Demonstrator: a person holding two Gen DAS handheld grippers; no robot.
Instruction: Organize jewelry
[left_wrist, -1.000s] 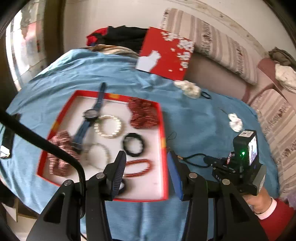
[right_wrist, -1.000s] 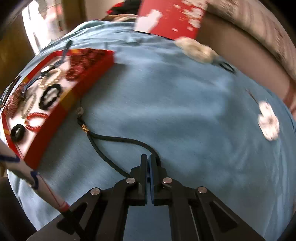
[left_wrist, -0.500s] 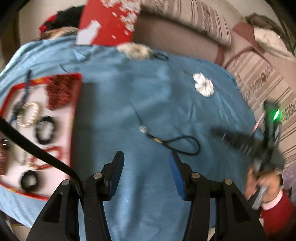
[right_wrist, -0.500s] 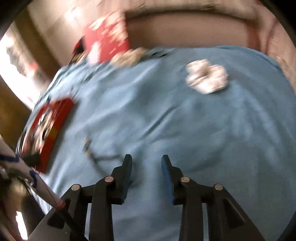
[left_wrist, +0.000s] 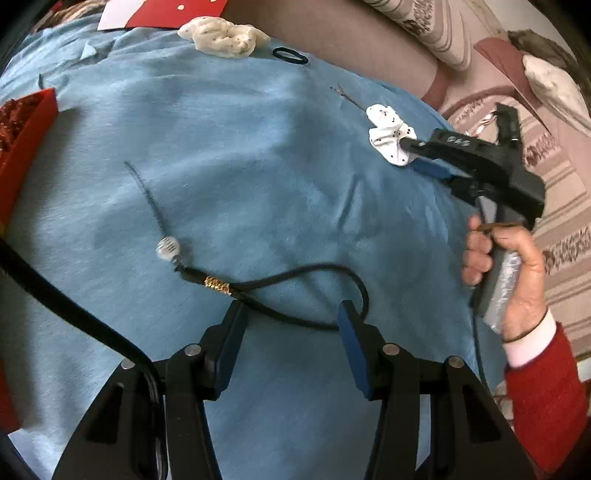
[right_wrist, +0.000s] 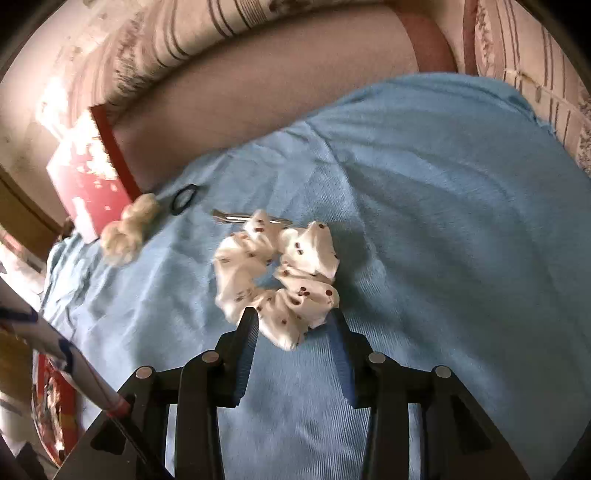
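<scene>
A black cord necklace (left_wrist: 295, 280) with a gold bead and a small silver pendant (left_wrist: 167, 248) lies on the blue cloth (left_wrist: 258, 155). My left gripper (left_wrist: 291, 314) hangs open just over it, and the cord's loop runs between the two fingers without the pads pressing it. A white dotted scrunchie (right_wrist: 277, 273) lies further right. My right gripper (right_wrist: 293, 317) is open, its fingers either side of the scrunchie's near edge. In the left wrist view the right gripper (left_wrist: 417, 155) reaches the scrunchie (left_wrist: 388, 136), held by a hand in a red sleeve.
The red tray's (left_wrist: 22, 125) corner with red beads shows at the left edge. A cream scrunchie (left_wrist: 225, 35), a black hair tie (left_wrist: 290, 56) and a metal hair pin (right_wrist: 240, 219) lie at the cloth's far side. A red box lid (right_wrist: 88, 177) leans on striped cushions.
My left gripper swung right from over the tray and came down over the cord necklace. My right gripper let go of the cord, opened and moved right to the dotted scrunchie.
</scene>
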